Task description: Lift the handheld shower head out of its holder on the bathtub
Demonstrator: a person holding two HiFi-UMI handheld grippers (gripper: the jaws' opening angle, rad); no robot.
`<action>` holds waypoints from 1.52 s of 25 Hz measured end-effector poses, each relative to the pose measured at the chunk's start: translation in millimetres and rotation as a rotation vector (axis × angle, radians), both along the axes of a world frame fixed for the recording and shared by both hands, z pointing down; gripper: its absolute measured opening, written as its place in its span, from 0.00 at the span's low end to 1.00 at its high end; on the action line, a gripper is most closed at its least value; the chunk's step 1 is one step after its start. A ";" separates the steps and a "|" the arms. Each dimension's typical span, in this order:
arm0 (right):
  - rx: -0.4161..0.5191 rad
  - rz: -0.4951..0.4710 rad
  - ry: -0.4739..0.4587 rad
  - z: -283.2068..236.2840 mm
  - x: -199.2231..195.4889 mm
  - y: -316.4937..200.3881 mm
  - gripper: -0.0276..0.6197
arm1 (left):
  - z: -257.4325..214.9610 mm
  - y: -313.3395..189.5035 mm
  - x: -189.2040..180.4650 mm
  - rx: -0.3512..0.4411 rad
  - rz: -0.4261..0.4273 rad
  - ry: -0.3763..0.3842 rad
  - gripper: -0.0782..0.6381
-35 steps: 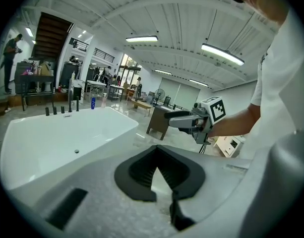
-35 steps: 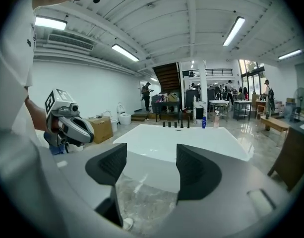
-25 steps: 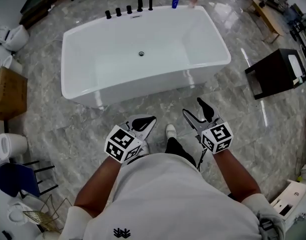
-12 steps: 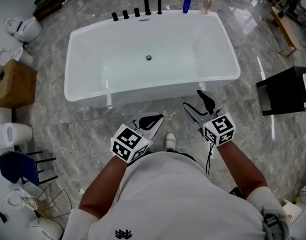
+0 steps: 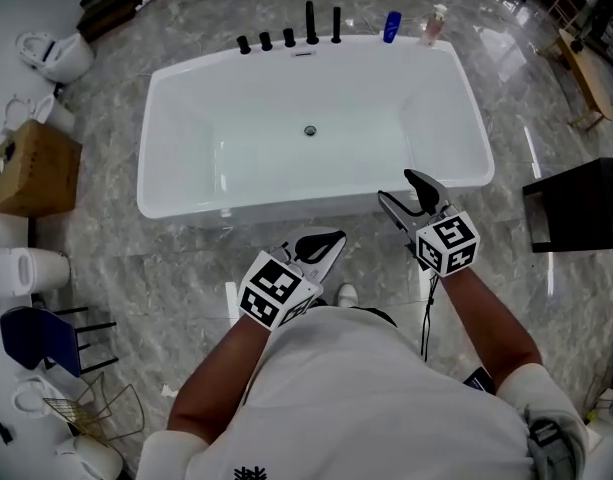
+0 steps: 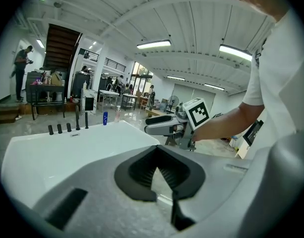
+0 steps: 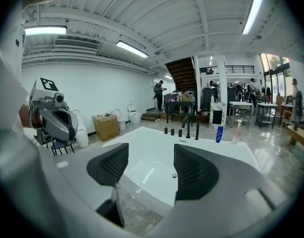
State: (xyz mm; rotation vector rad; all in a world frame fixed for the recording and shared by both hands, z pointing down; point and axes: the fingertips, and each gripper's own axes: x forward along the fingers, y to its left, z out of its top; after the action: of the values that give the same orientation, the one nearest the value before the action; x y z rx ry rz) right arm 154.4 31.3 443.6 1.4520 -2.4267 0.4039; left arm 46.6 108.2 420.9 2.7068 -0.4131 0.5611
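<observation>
Bathtub [image 5: 256, 138] sits crosswise ahead of you on the grey marble floor [image 5: 136, 268], its long side running left to right. A row of black fittings stands on its far rim. The handheld shower head [image 5: 336, 25] is the slim straight rod at the right end of that row, standing in its holder. Its long axis is upright, tip pointing up, just right of the taller spout [image 5: 311, 23]. A blue bottle [image 5: 391, 26] and a pump bottle [image 5: 433, 26] stand further right on the same rim.

Your left hand-held gripper [image 5: 331, 238] hangs over the floor close to the tub's near wall, its jaws pressed together at the tips with nothing between them. Your right hand-held gripper [image 5: 401, 188] is over the near rim, toward the right end, with its jaws spread wide. In the right gripper view you see the tub basin between its pads, and the handheld shower head [image 7: 197, 131] stands far beyond them. Both hand-held grippers are well apart from it, with the tub between.
</observation>
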 end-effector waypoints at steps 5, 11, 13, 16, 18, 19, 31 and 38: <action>-0.015 -0.012 0.037 3.4 -11.6 -44.4 0.50 | -9.1 -36.9 -15.8 0.016 0.000 0.032 0.12; -0.043 -0.034 0.063 28.3 -12.0 -116.2 0.48 | -3.6 -85.7 -42.1 0.013 -0.095 0.041 0.12; -0.054 -0.049 0.067 35.7 -0.6 -146.2 0.48 | -5.3 -105.8 -41.4 0.021 -0.134 0.027 0.12; -0.066 -0.081 0.081 49.3 15.8 -199.0 0.47 | -7.3 -143.7 -37.9 0.030 -0.197 0.007 0.12; -0.070 -0.109 0.088 57.2 21.3 -239.4 0.47 | -8.4 -174.1 -36.2 0.031 -0.246 0.005 0.12; -0.072 -0.123 0.091 60.7 24.4 -260.1 0.47 | -8.0 -189.0 -33.2 0.030 -0.267 0.004 0.12; -0.110 -0.161 0.115 127.8 94.2 -470.5 0.46 | 13.1 -303.6 15.2 -0.022 -0.410 -0.079 0.12; -0.127 -0.154 0.128 170.5 109.5 -552.9 0.46 | 32.0 -339.4 26.7 -0.049 -0.457 -0.101 0.12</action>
State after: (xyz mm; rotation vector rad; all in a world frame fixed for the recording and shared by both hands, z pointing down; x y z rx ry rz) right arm 263.9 -521.5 614.1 1.1925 -2.3451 0.4096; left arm 73.3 -231.3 452.9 2.4241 -0.9955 0.5634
